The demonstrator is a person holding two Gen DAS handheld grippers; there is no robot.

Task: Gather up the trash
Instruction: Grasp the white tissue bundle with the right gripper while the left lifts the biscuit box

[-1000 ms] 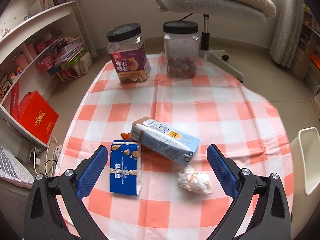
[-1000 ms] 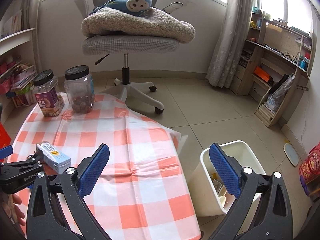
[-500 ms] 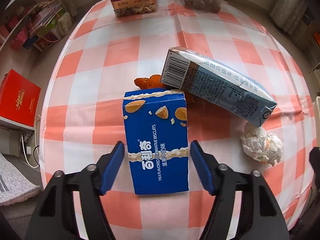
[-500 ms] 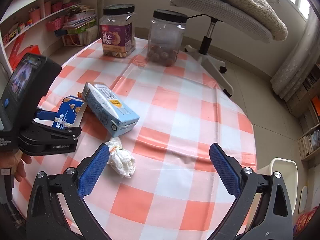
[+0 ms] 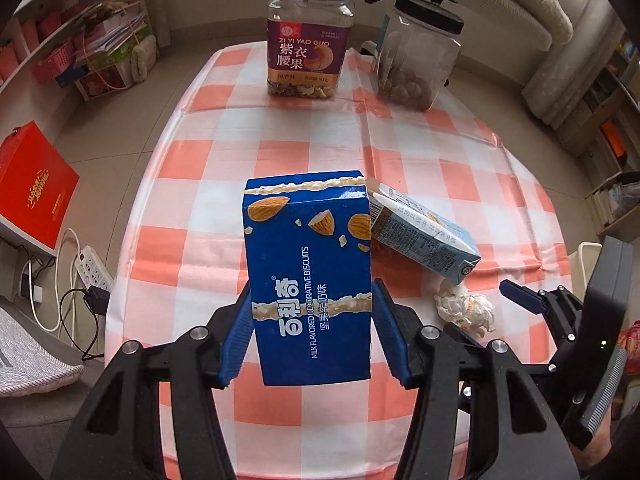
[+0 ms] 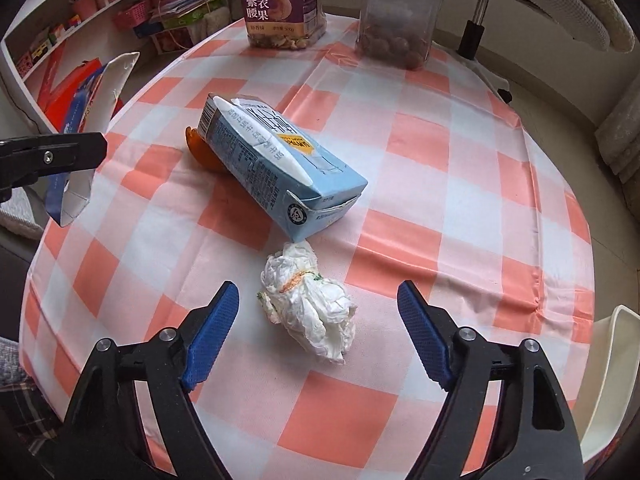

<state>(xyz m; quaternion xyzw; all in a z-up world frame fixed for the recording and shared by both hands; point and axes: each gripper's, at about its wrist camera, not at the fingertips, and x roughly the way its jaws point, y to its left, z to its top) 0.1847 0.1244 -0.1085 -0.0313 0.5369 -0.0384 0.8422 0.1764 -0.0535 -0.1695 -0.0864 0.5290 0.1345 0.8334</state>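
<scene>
My left gripper (image 5: pixel 312 320) is shut on a blue biscuit box (image 5: pixel 308 272), holding it tilted up off the checked tablecloth (image 5: pixel 320 152). A light-blue milk carton (image 6: pixel 276 168) lies on its side mid-table, with an orange peel (image 6: pixel 200 152) tucked under its far end. In front of the carton sits a crumpled white tissue (image 6: pixel 308 308). My right gripper (image 6: pixel 318 304) straddles the tissue and its jaws are closing, with the pads still apart from it on both sides. In the right wrist view the lifted box (image 6: pixel 80 152) and a left finger (image 6: pixel 52 156) show at the left edge.
Two black-lidded clear jars stand at the far side, one of cashews (image 5: pixel 310 40) and one of brown balls (image 5: pixel 416 52). A white bin (image 6: pixel 612 360) is off the table's right edge. An office chair (image 6: pixel 480 12) stands behind, with shelves and a red box (image 5: pixel 32 184) to the left.
The left gripper closed on the biscuit box and raised it off the cloth. The right gripper swung down over the tissue and its jaws narrowed.
</scene>
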